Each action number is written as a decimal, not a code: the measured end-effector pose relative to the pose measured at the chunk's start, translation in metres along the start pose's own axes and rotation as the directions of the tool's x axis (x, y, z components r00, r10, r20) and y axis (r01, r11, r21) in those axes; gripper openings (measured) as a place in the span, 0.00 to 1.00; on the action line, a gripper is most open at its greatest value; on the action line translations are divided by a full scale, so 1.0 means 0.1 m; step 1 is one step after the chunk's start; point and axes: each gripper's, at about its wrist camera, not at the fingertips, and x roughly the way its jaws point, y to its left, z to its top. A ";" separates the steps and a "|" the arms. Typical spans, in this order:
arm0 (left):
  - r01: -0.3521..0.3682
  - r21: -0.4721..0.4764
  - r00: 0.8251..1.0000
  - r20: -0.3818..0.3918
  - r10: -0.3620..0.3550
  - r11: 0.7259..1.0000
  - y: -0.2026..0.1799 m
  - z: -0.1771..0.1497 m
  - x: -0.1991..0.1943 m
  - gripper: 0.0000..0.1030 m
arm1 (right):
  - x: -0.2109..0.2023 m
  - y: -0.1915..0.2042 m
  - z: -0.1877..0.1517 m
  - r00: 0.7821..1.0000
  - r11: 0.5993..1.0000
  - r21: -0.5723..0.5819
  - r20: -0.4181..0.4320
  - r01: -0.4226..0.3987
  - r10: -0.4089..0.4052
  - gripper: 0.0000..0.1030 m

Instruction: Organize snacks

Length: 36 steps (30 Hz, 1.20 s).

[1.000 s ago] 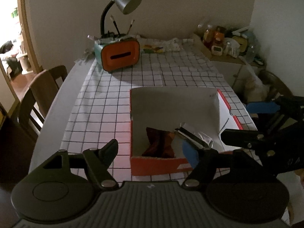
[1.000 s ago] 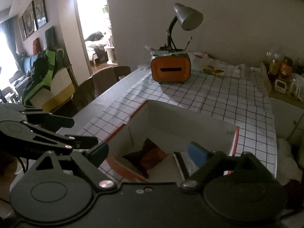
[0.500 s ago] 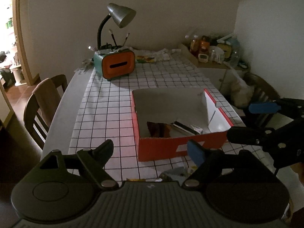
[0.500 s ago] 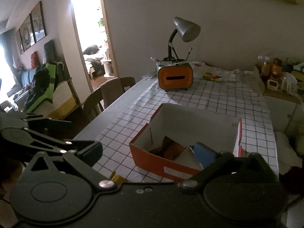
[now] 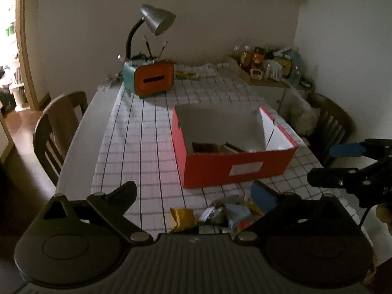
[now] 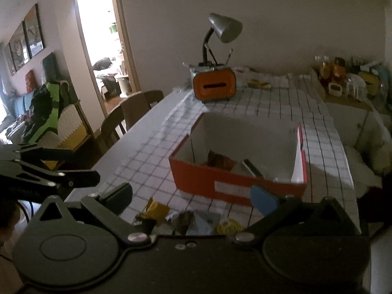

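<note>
Above snack packets (image 5: 220,214), left gripper (image 5: 196,193) and right gripper (image 6: 193,196) angled downward, jaws just opened wide, empty.

The loose snack packets (image 5: 220,214) just ahead of the left gripper (image 5: 196,193) are partly hidden by its body, their labels too blurred to read. Inside the red box (image 6: 235,183), the near wall hides most of the packets. The checked tablecloth (image 6: 281,103) smears with motion.
</note>
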 end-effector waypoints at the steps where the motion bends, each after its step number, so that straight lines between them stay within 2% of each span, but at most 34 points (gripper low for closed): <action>1: -0.001 -0.010 1.000 -0.011 0.001 1.000 0.02 -0.04 0.02 0.97 | 0.01 0.01 -0.05 1.000 1.000 0.001 -0.007 0.003 -0.003 1.00; 7: -0.039 -0.057 0.996 -0.084 0.034 0.998 0.17 -0.29 0.17 0.97 | 0.14 0.01 -0.32 0.998 1.000 -0.011 -0.058 -0.013 0.012 1.00; 10: -0.060 -0.080 0.993 -0.111 0.051 0.995 0.25 -0.41 0.23 0.97 | 0.19 0.02 -0.46 0.996 0.995 -0.067 -0.069 -0.068 0.064 1.00; 16: -0.115 -0.119 0.981 -0.173 0.093 0.986 0.34 -0.66 0.39 0.97 | 0.39 0.05 -0.73 0.978 0.969 -0.198 -0.171 -0.149 0.115 1.00; 21: -0.144 -0.137 0.967 -0.232 0.109 0.980 0.36 -0.85 0.54 0.97 | 0.59 0.05 -0.84 0.945 0.922 -0.290 -0.277 -0.256 0.175 1.00; 28: -0.210 -0.180 0.946 -0.287 0.153 0.961 0.42 -0.99 0.73 0.97 | 0.89 0.04 -0.93 0.922 0.849 -0.431 -0.358 -0.306 0.150 0.99; 32: -0.263 -0.213 0.929 -0.319 0.188 0.941 0.51 -1.02 0.85 0.96 | 1.00 0.01 -0.97 0.915 0.801 -0.497 -0.376 -0.333 0.147 0.98; 36: -0.282 -0.227 0.920 -0.341 0.195 0.932 0.56 -1.05 0.95 0.85 | 1.11 -0.02 -0.98 0.901 0.759 -0.536 -0.406 -0.370 0.153 0.95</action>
